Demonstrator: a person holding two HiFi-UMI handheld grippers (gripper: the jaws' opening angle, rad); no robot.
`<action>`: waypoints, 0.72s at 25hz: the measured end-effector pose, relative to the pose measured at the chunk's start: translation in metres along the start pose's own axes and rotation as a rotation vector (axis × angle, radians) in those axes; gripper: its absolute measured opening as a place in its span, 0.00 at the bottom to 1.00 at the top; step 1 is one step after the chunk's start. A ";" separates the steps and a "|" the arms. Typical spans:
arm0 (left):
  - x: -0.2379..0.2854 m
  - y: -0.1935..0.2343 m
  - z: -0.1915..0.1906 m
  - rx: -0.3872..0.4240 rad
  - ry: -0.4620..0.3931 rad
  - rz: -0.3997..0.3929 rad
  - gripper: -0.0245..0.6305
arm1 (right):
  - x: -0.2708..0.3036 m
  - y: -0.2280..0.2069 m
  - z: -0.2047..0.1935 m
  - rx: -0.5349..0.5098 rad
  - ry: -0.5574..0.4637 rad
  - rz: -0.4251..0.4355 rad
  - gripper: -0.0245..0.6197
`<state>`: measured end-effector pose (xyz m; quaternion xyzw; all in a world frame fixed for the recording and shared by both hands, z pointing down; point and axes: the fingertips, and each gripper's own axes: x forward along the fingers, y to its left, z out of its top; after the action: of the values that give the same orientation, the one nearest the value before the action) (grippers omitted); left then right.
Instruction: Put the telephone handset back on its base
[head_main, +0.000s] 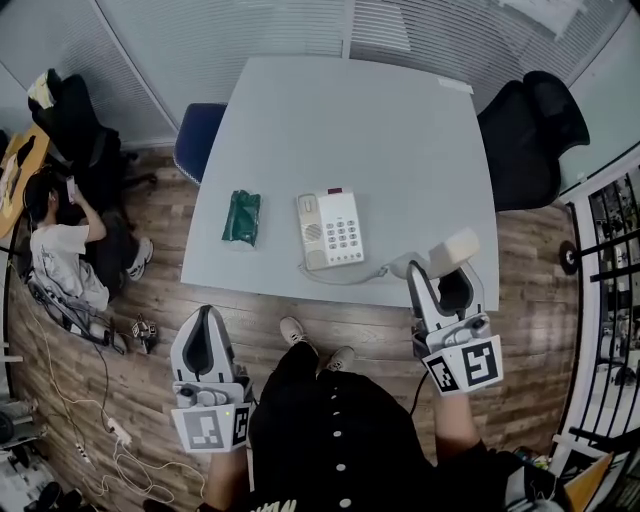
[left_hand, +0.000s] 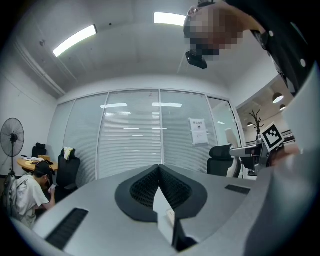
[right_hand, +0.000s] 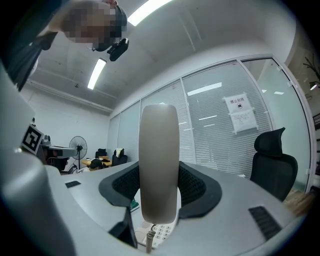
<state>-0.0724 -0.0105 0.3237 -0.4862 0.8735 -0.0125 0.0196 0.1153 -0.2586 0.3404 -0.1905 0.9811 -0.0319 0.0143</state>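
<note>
The right tool (head_main: 442, 280) clamps the handset (head_main: 452, 250) at three o'clock from its base (head_main: 330, 230) on the worktop (head_main: 400, 120) — poised for reseating; the left tool (head_main: 207, 322), jaws together, hangs empty.

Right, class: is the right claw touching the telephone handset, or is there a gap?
Touching. The right gripper view shows the handset upright between the jaws of the right claw, with both dark pads pressed against its sides.
</note>
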 end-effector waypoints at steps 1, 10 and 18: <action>0.004 0.003 0.000 0.000 -0.001 -0.003 0.06 | 0.004 0.000 0.000 -0.003 0.000 -0.004 0.40; 0.053 0.017 0.012 -0.004 -0.048 -0.048 0.06 | 0.038 -0.010 0.020 -0.026 -0.027 -0.047 0.40; 0.082 0.030 0.016 -0.006 -0.060 -0.067 0.06 | 0.066 -0.010 0.024 -0.032 -0.026 -0.051 0.40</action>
<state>-0.1407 -0.0647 0.3047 -0.5152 0.8559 0.0040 0.0442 0.0586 -0.2941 0.3165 -0.2162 0.9760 -0.0143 0.0232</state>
